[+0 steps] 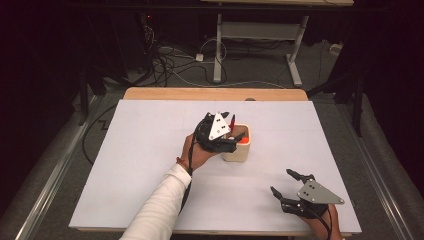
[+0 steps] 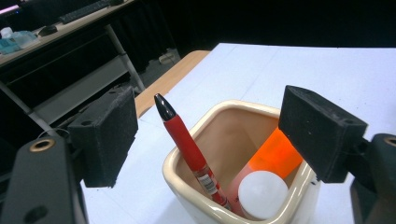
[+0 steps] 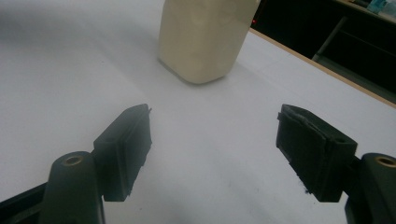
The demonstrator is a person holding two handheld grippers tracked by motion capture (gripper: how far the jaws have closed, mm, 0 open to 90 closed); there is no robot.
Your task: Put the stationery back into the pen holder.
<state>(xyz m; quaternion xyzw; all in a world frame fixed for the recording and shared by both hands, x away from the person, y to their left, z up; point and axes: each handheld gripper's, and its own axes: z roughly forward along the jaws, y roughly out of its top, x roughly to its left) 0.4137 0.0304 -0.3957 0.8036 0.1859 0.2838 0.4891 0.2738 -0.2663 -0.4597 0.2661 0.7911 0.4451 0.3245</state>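
A cream square cup (image 1: 239,152) stands near the middle of the white table top. In it leans a red pen with a black cap (image 2: 187,144), beside an orange tube with a white round end (image 2: 273,158). My left gripper (image 1: 233,131) hangs over the cup's left rim, open. The pen stands between its pads (image 2: 105,135) without touching either. My right gripper (image 1: 283,181) rests open near the front right corner, with nothing between its fingers. In the right gripper view the cup (image 3: 205,37) stands well beyond my right gripper (image 3: 212,149).
A white sheet (image 1: 125,165) covers the table, with a wooden strip (image 1: 215,93) showing at the far edge. Beyond it stand a metal desk frame (image 1: 260,30) and loose cables on the floor (image 1: 170,65). Dark floor flanks both sides.
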